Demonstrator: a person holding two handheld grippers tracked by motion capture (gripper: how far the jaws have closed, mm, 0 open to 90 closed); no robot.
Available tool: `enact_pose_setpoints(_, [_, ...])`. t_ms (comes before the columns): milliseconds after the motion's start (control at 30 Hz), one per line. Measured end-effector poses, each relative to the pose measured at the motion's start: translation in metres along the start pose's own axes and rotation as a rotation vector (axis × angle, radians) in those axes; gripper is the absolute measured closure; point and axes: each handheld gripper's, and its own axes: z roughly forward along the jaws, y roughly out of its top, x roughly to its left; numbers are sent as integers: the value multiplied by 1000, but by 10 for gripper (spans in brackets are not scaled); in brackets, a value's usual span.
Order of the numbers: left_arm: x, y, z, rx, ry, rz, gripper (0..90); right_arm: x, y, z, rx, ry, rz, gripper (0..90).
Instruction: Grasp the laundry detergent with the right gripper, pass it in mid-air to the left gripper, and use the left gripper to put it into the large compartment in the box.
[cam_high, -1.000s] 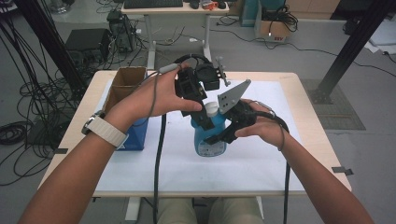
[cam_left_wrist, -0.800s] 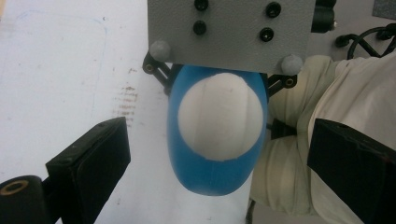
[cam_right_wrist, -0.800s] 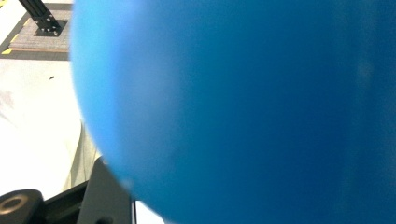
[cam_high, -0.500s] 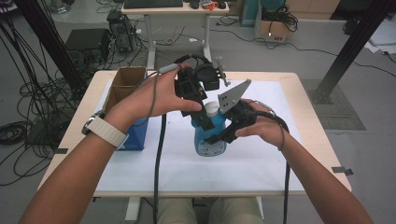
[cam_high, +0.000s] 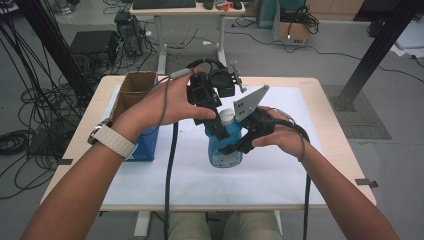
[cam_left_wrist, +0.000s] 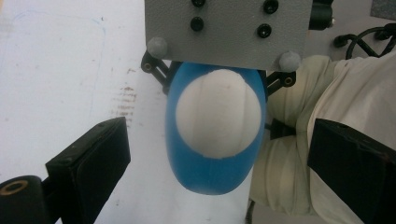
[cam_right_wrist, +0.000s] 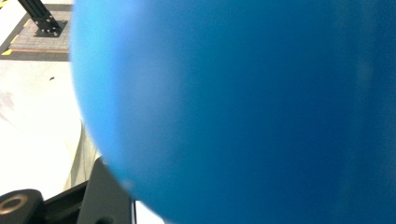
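Note:
A blue bottle (cam_high: 224, 146) with a white cap (cam_high: 227, 116) stands upright on the white mat (cam_high: 280, 167) at the table's middle. My right gripper (cam_high: 235, 145) comes in from the right and is shut on the bottle's body; its grey plate (cam_high: 250, 102) sticks up beside the cap. In the right gripper view the blue bottle (cam_right_wrist: 243, 107) sits right against the camera, with one black finger (cam_right_wrist: 100, 198) at its lower left. My left gripper (cam_left_wrist: 219, 140) points down over the white cap (cam_left_wrist: 218, 112), jaws wide apart on either side and not touching it.
A cardboard box (cam_high: 131, 90) and a blue box (cam_high: 145, 142) stand at the table's left side. The person's lap (cam_left_wrist: 336, 88) is below the front edge. Beyond the table are a desk (cam_high: 190, 10) and floor cables (cam_high: 30, 100).

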Motion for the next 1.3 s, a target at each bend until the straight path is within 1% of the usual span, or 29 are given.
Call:
enact_pose_setpoints(133, [0, -1, 0, 1, 0, 1, 61, -1, 0, 1, -2, -2, -6, 434])
enact_pose_setpoints(167, [0, -1, 0, 1, 1, 1, 61, 0, 0, 0, -1, 2, 3, 434])
enact_pose_setpoints(267, [0, -1, 0, 2, 0, 3, 61, 0, 0, 0, 0, -2, 2, 434])
enact_pose_setpoints(433, [0, -2, 0, 0, 1, -3, 61, -1, 0, 1, -3, -2, -4, 434])
enact_pose_setpoints(567, [0, -2, 1, 0, 0, -4, 61, -1, 0, 0, -1, 0, 3, 434])
enact_pose_setpoints(667, [1, -1, 1, 0, 0, -3, 61, -2, 0, 1, -3, -4, -4, 434])
enact_pose_setpoints(867, [1, -1, 1, 2, -2, -1, 61, 0, 0, 0, -1, -2, 7, 434])
enact_pose_setpoints(1000, [0, -1, 1, 1, -1, -1, 61, -1, 0, 1, -2, -3, -4, 434])
enact_pose_setpoints(1233, [0, -1, 1, -1, -1, 1, 61, -1, 0, 0, -2, -3, -1, 434])
enact_pose_setpoints(1300, [0, -1, 1, 0, 0, 1, 61, 0, 0, -1, 3, 1, 12, 434])
